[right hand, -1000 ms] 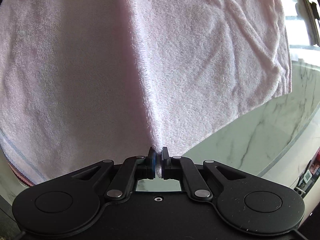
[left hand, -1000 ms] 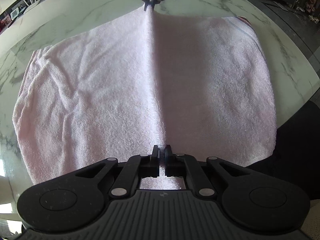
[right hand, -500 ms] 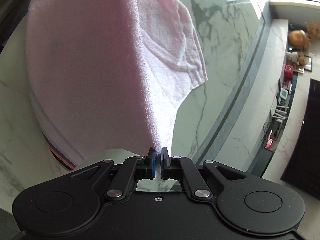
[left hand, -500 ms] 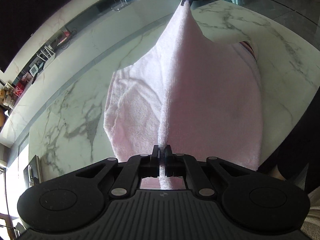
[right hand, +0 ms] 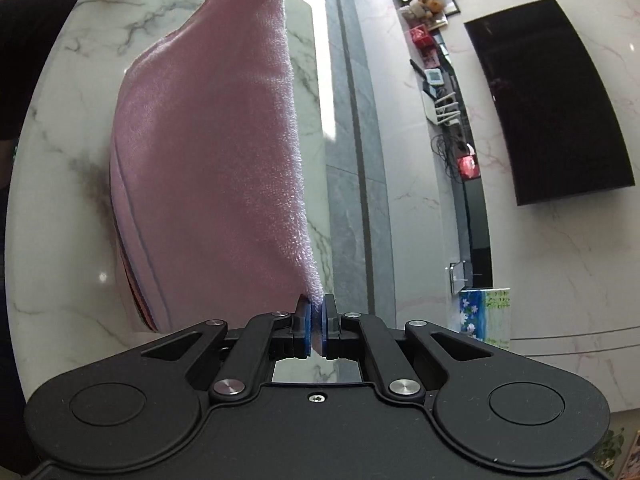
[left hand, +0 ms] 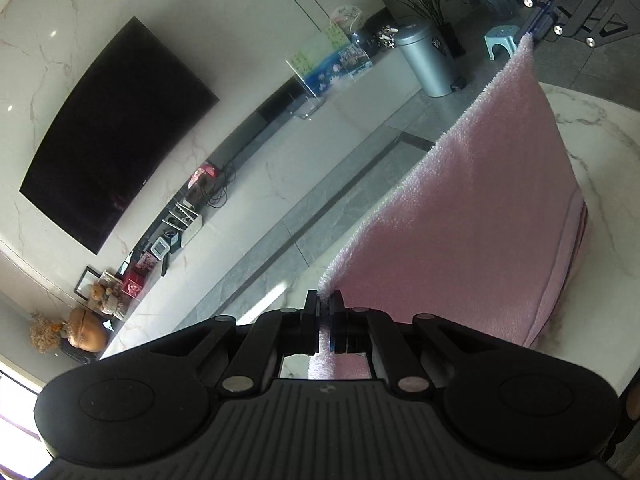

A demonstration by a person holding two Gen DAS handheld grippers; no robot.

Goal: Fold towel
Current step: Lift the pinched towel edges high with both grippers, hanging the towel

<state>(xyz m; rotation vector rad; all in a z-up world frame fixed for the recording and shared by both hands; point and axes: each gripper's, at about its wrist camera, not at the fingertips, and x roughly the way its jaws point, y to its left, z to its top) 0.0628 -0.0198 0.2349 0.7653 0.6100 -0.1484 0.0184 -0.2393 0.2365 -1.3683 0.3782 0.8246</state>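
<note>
Table (left hand: 592, 128): white marble with grey veins; it carries the lower part of the towel, and its far edge runs along a strip of grey floor.
Television (left hand: 112, 168): large dark screen on the pale marble wall, well apart from the table.
Towel (left hand: 472, 216): pink and fluffy, lifted by its top edge and stretched taut between the two grippers; its lower part rests doubled on the table near the edge closest to the person, where striped hems (right hand: 136, 288) lie stacked.
Bin (left hand: 426, 58): grey metal cylinder on the floor beyond the table's far edge.
Left gripper (left hand: 325, 312): fingers pressed together on one end of the towel's raised edge, a tuft of pink pile showing between them.
Right gripper (right hand: 316, 320): blue pads (right hand: 306, 326) clamped on the other end of the same edge; from the left wrist camera it shows at the top right (left hand: 536, 28) with the towel's corner hanging from it.
Stool (left hand: 498, 42): small, light blue, on the floor just beside the bin.
</note>
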